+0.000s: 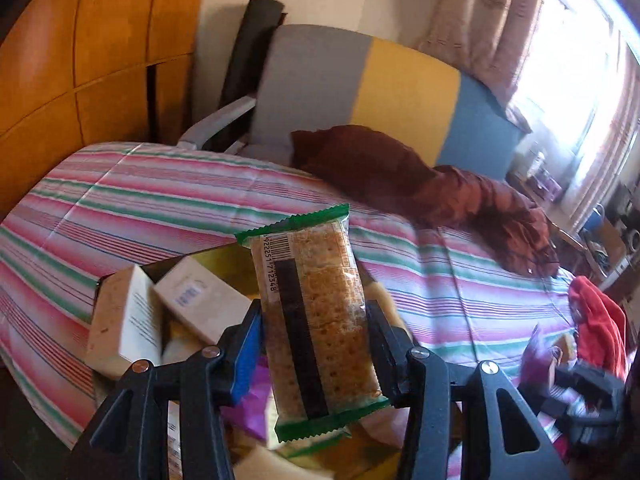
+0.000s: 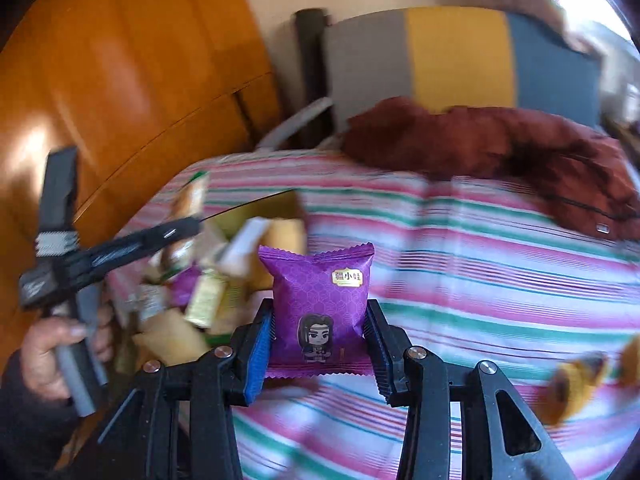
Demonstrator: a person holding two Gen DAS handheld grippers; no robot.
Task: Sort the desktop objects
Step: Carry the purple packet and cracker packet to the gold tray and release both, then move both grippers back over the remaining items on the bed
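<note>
My left gripper (image 1: 316, 316) is shut on a green-edged cracker packet (image 1: 316, 320), which stands upright between its pads above an open box (image 1: 120, 276) of snacks. In the left wrist view the right gripper (image 1: 576, 396) shows blurred at the lower right. My right gripper (image 2: 320, 328) is shut on a purple snack pouch (image 2: 320, 300) with a cartoon figure, held over the striped cloth (image 2: 480, 280). In the right wrist view the left gripper (image 2: 188, 226) reaches over the snack box (image 2: 256, 208), held by a hand (image 2: 48, 352), with the cracker packet (image 2: 192, 196) at its tip.
The box holds white cartons (image 1: 200, 300) and several wrapped snacks (image 2: 208, 300). A dark red garment (image 1: 440, 192) and a red cloth (image 1: 596, 320) lie on the striped cloth (image 1: 140, 208). A chair with a grey, yellow and blue back (image 1: 400, 92) stands behind. Yellow-brown snacks (image 2: 580, 384) lie right.
</note>
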